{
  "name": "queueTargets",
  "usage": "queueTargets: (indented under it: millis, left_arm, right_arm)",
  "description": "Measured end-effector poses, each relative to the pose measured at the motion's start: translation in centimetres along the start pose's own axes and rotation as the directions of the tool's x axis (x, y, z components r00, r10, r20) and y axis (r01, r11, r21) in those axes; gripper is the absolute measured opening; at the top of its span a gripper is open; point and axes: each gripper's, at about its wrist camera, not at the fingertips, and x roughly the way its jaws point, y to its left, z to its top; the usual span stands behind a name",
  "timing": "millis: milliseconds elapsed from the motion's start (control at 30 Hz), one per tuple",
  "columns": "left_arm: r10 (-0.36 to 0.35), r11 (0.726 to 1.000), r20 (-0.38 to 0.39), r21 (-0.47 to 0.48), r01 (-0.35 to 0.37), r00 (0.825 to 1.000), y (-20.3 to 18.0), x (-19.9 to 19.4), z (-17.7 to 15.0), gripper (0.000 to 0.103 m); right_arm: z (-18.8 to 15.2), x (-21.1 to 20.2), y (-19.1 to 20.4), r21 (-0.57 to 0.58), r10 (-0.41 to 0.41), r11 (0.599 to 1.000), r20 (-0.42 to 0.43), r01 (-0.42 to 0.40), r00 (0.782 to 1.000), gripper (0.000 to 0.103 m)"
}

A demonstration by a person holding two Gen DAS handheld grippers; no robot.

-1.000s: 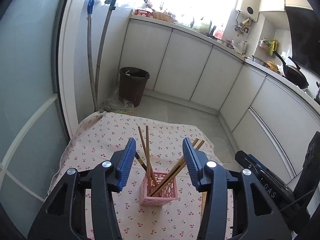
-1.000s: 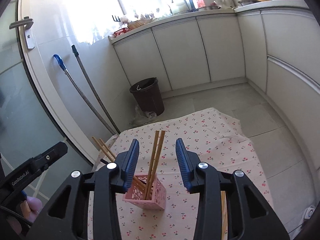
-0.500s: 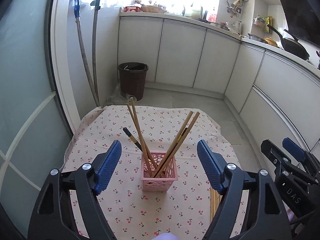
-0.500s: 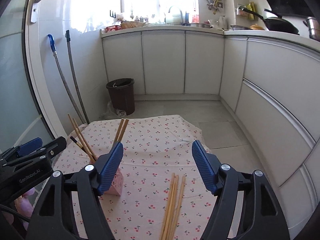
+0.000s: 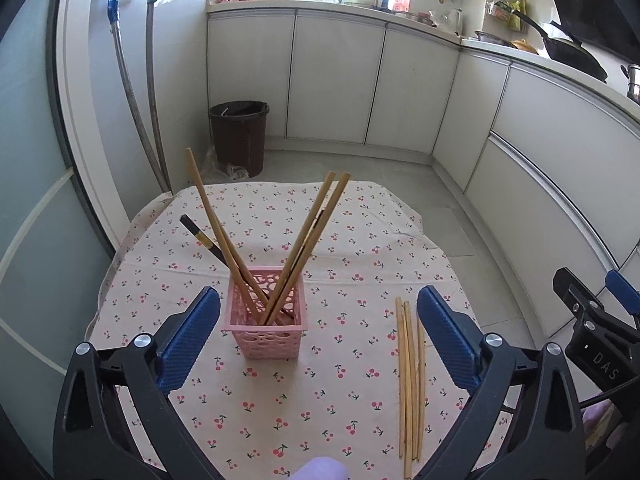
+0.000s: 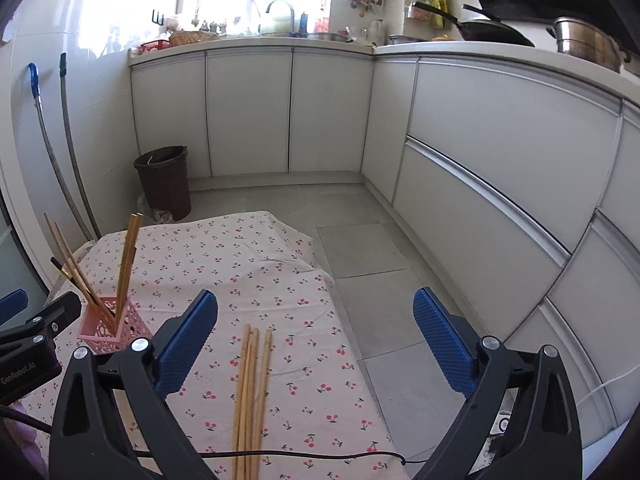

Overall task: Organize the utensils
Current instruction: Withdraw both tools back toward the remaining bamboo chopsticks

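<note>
1. Standing up in the pink basket are some chopsticks, leaning on its walls so they stay tidy
2. The left gripper has its jaws spread wide and holds nothing; the basket sits between them, a bit ahead
3. The right gripper is spread wide too and holds nothing
4. The loose chopsticks lie flat on the cherry cloth, between the right jaws, nearer the left one
</note>
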Motion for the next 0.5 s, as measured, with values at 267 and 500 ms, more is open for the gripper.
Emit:
queueTargets:
  millis: [267,500]
  left_arm:
    - [-0.018,1.0,-0.092,0.004,0.018,0.996,-2.3,3.0,-1.0,0.096]
    - [-0.014,0.999,-0.164,0.032,0.02,0.986,-3.7,5.1,-1.9,0.096]
  right_arm:
    - [-0.6,1.7,-3.2,0.06,-0.017,0.998,-0.077,0.022,0.997,0.096]
    - [-0.8,2.1,-4.7,0.089,-0.02,0.996,-0.115,0.03,0.993,0.096]
